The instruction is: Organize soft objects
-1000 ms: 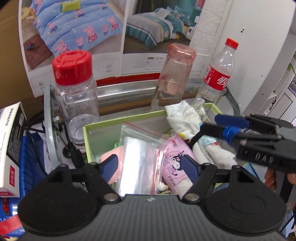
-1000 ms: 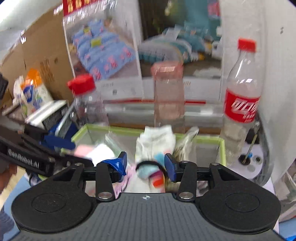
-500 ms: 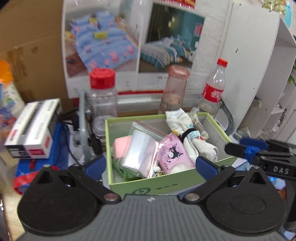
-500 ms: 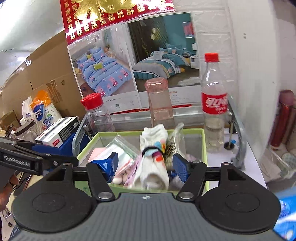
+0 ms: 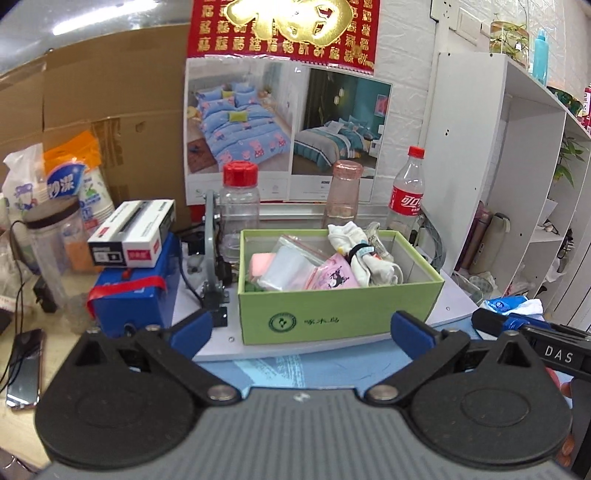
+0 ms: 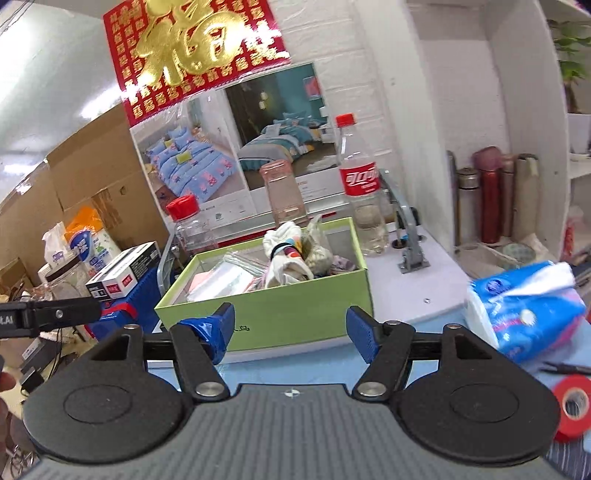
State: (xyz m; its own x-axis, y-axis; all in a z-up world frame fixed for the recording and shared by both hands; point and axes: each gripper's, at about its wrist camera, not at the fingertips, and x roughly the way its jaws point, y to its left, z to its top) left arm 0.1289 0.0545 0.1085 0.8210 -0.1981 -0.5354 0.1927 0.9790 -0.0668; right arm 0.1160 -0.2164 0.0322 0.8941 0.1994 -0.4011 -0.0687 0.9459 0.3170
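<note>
Left tool [image 5: 302, 329] wide open, empty; right tool [image 6: 290, 328] opening, empty. Ahead: rectangular green cardboard box [image 5: 332, 314], soft rolled socks [image 5: 364, 254] inside.

White brick wall [image 5: 406, 55] at the back. A red and gold hanging [image 5: 282, 27] is fixed high on it, with a poster of two bedroom photos [image 5: 288, 133] below. Brown cardboard sheets [image 5: 110, 103] lean against the wall to the left. White open shelving unit [image 5: 498, 166] stands at the right, flasks [image 6: 491, 195] on one shelf and a green plant [image 5: 509, 35] on top. Worktop [image 5: 303, 369] has a light blue surface. Lighting is bright and even.
</note>
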